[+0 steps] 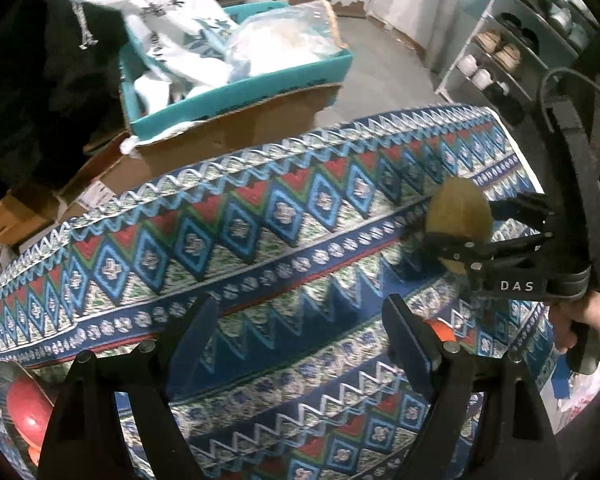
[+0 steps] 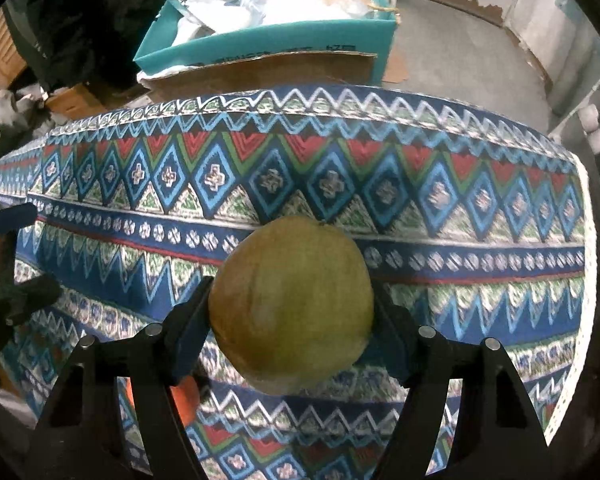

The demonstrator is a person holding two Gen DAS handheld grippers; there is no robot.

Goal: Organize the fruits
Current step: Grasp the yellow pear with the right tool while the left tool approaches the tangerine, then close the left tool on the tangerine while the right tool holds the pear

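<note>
My right gripper (image 2: 292,312) is shut on a round yellow-green fruit (image 2: 292,304) and holds it above the patterned tablecloth (image 2: 340,176). The same fruit (image 1: 458,212) shows in the left wrist view, clamped in the right gripper (image 1: 440,236) at the right. My left gripper (image 1: 300,336) is open and empty over the cloth. A red fruit (image 1: 26,412) lies at the lower left edge of the left wrist view, partly hidden by my gripper. An orange fruit (image 2: 188,398) peeks out behind my right gripper's left finger; an orange patch (image 1: 444,330) also shows by my left gripper's right finger.
Beyond the table's far edge stands a teal box (image 1: 240,96) full of white bags on cardboard boxes (image 1: 228,132). A shelf with shoes (image 1: 504,52) stands at the far right. Dark clothing (image 2: 80,20) hangs at the far left.
</note>
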